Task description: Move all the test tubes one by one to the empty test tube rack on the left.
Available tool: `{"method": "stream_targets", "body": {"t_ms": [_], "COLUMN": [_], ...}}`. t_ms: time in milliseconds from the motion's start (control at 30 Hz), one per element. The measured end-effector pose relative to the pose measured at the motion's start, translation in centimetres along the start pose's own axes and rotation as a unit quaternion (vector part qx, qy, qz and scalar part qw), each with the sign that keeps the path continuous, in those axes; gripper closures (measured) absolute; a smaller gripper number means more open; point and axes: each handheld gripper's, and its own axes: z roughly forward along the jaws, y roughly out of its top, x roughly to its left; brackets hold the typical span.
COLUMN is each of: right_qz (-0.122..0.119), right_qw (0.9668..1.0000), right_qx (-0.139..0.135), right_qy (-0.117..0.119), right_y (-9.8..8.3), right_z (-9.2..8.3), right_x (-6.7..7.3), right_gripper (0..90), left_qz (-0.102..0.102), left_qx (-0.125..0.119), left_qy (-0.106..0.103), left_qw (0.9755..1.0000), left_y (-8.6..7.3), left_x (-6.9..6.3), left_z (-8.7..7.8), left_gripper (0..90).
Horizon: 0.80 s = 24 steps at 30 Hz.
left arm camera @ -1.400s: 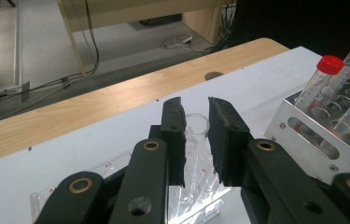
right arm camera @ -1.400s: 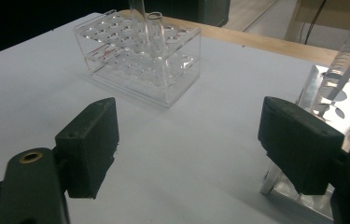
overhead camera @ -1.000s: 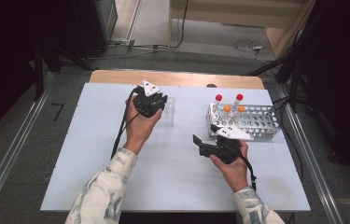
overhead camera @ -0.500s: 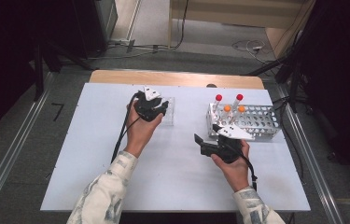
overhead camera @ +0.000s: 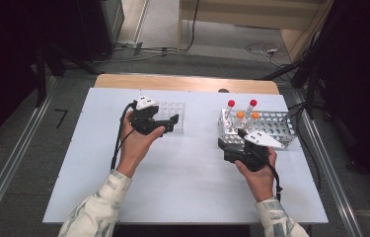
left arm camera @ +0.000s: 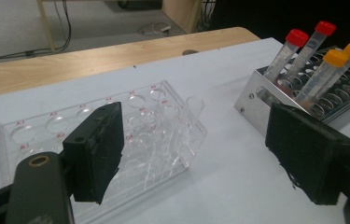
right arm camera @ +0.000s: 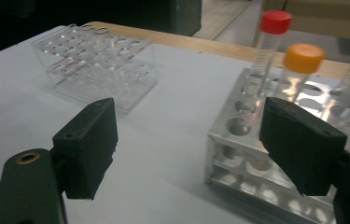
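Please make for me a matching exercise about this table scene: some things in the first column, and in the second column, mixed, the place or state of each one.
Things:
1. clear plastic rack
2. metal rack
3. red-capped tubes
4. left gripper

Place or state:
A. standing tilted in the metal rack, beside the orange-capped tubes
B. jaws wide apart, nothing between them, having just been opening
C. holds no tubes, on the left half of the table
D. on the right half of the table, just beyond the right gripper

Pairs: 1-C, 2-D, 3-A, 4-B
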Motion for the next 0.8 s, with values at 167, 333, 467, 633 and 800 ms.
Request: {"method": "stream_targets", "body": {"t_ms": [167,333,467,633,800], "right_qz": [0.011,0.017,0.021,0.026,0.031], "right_qw": [0.9997,0.9990,0.9981,0.9968,0.9953], "right_qx": [0.004,0.009,0.008,0.015,0.017], "right_qy": [-0.021,-0.040,-0.057,-0.074,-0.090], "right_y": [-0.2,-0.5,-0.5,-0.4,-0.1], "right_z": [-0.4,-0.6,-0.8,-0.5,0.0], "right_x": [-1.5,-2.7,-3.5,-4.4,-5.3], "right_gripper": [18.5,18.5,18.8,19.2,20.3], "left_qz": [-0.005,-0.002,-0.002,-0.005,-0.003], "left_qx": [0.008,0.002,-0.003,-0.003,-0.003], "left_qy": [0.008,0.009,0.014,0.020,0.027], "left_qw": [0.9999,1.0000,0.9999,0.9998,0.9996], "left_y": [-1.3,-2.2,-2.7,-3.1,-3.6], "left_x": [0.2,0.1,0.2,0.7,1.2], "left_z": [-0.7,-1.4,-2.0,-2.7,-3.4], "left_gripper": [20.3,19.0,18.6,18.6,18.6]}}
